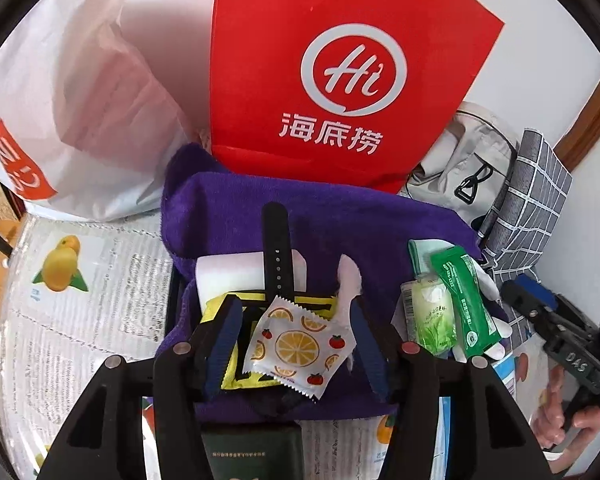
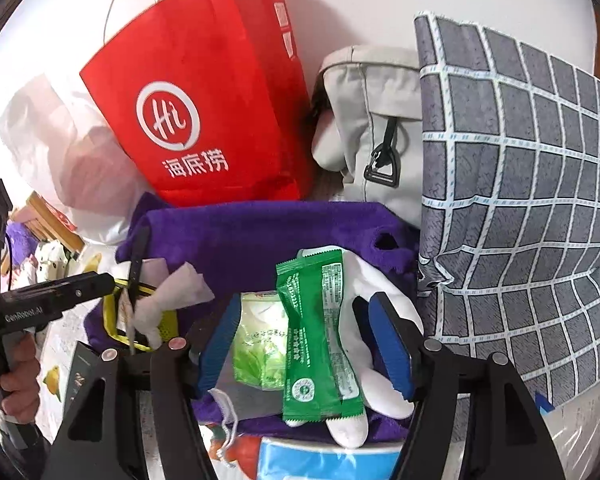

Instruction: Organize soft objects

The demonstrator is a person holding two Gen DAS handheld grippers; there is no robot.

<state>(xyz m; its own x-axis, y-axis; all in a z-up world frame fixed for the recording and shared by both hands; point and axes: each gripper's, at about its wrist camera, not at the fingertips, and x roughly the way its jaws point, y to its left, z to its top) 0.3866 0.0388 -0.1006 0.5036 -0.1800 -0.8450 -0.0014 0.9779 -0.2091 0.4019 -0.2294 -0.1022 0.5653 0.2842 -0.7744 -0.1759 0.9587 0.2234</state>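
Note:
A purple towel (image 1: 320, 216) lies spread under a pile of small items. My left gripper (image 1: 296, 344) is open, its blue pads on either side of a white orange-print sachet (image 1: 296, 344) that lies on a yellow pouch (image 1: 236, 376). A black watch strap (image 1: 276, 248) and a white block (image 1: 236, 276) lie beyond. My right gripper (image 2: 308, 340) is open around a green sachet (image 2: 320, 340), a pale green packet (image 2: 260, 344) and a white glove (image 2: 380, 308). The left gripper also shows in the right wrist view (image 2: 80, 288).
A red paper bag (image 1: 340, 72) stands behind the towel, a white plastic bag (image 1: 80, 100) to its left. A grey backpack (image 2: 380, 128) and a grey checked cushion (image 2: 520, 200) stand at the right. Printed paper with fruit pictures (image 1: 80, 300) covers the table.

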